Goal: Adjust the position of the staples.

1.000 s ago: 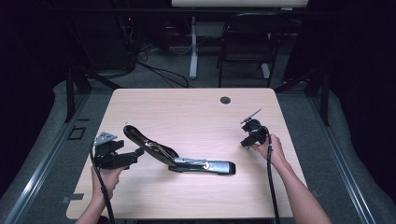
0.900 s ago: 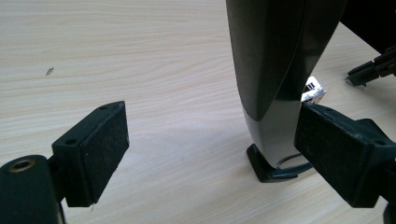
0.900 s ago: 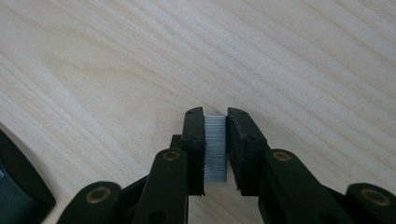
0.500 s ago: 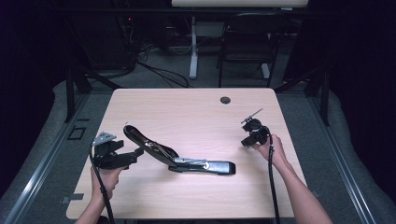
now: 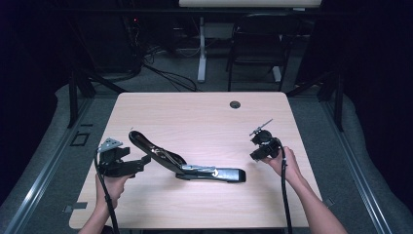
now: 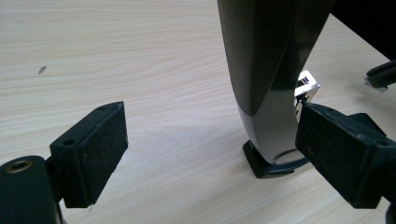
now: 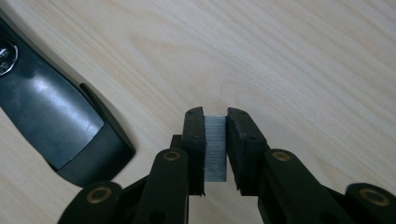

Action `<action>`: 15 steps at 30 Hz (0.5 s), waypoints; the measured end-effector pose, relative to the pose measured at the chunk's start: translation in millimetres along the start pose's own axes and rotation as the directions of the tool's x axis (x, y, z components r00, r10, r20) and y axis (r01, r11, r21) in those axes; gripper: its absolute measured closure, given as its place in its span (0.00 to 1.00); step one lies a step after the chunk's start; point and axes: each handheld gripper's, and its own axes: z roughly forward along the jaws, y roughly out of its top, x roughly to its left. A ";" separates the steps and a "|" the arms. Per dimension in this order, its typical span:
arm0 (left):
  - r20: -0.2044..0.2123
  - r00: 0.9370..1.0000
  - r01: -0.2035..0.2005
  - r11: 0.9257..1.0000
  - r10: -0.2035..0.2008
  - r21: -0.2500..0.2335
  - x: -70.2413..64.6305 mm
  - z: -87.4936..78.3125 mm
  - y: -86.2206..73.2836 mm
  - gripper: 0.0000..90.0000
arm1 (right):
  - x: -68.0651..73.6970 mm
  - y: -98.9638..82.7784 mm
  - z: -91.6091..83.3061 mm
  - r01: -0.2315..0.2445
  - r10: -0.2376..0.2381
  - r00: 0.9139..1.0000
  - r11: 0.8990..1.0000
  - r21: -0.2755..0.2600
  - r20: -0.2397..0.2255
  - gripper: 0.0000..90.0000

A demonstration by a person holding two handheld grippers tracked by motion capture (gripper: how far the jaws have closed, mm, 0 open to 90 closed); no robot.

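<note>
Step, by judgement: loading staples into opened black long-arm stapler (image 5: pixel 187 163) lying mid light wood counter (image 5: pixel 204 117).

Right tool (image 7: pixel 215 144), right of stapler: jaws clamped on grey strip of staples (image 7: pixel 215 148).

Left tool (image 6: pixel 210 154), at stapler's raised arm end: jaws apart, arm between, right pad close to it, contact unclear.

Next: carry strip to stapler's open channel, align lengthwise; left tool steadies arm.

Right gripper view shows strip; high view gives layout, strip too small there.

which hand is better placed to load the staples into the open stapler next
Right, most likely. The right gripper is shut on a strip of staples, near the stapler base. The left gripper is open beside the raised stapler arm, holding nothing.
</note>
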 end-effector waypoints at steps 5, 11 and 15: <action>-0.001 1.000 0.001 1.000 -0.001 -0.004 0.4 -0.4 0.0 0.10 | 8.0 -6.2 -0.9 0.005 -0.005 1.000 1.000 0.014 -0.012 0.87; -0.002 1.000 0.004 1.000 -0.004 -0.007 0.8 -0.3 -0.2 0.09 | 15.4 -13.6 7.5 0.002 -0.001 1.000 0.998 0.055 -0.014 0.87; -0.001 1.000 0.006 1.000 -0.006 -0.007 0.8 0.7 -0.4 0.09 | 18.9 -17.8 10.2 -0.015 0.017 1.000 0.998 0.064 -0.021 0.87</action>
